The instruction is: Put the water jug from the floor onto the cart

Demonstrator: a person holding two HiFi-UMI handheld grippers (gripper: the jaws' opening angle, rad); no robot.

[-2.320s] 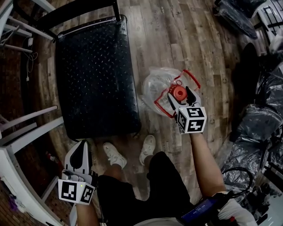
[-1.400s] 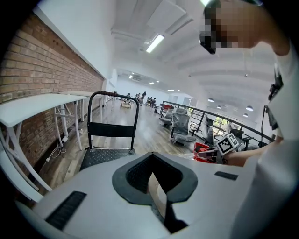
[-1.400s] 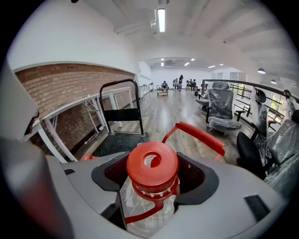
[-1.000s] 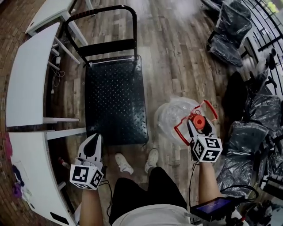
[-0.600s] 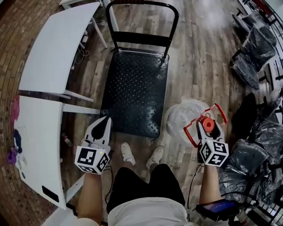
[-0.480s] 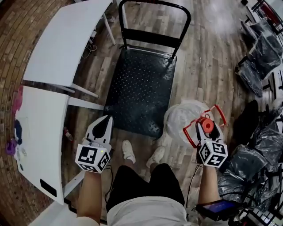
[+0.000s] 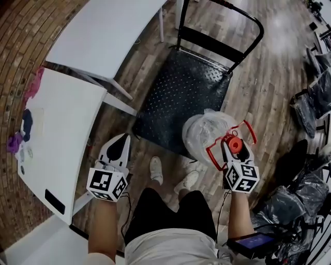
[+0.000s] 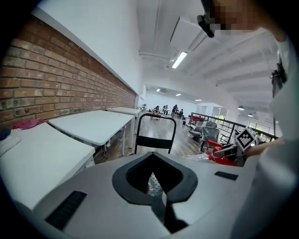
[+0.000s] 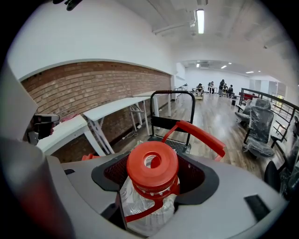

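A clear water jug (image 7: 202,132) with a red cap (image 7: 234,144) and a red carry handle (image 7: 247,130) hangs from my right gripper (image 7: 234,143), which is shut on its neck. From the head view the jug overlaps the near right corner of the black cart deck (image 7: 181,96). In the right gripper view the cap (image 9: 152,163) fills the gap between the jaws, with the cart's push bar (image 9: 172,93) beyond. My left gripper (image 7: 119,147) is shut and holds nothing, at the left beside a white table; its view looks over the closed jaws (image 8: 153,158) toward the cart.
Two white tables (image 7: 106,28) (image 7: 57,134) stand left of the cart. The cart's black push bar (image 7: 235,15) is at its far end. The person's shoes (image 7: 155,171) are on the wood floor just short of the deck. Plastic-wrapped chairs (image 7: 316,85) crowd the right.
The person has turned and stepped toward the cart. The right gripper has carried the jug from the floor beside the cart to over its near right corner. The left gripper moved along, still shut.
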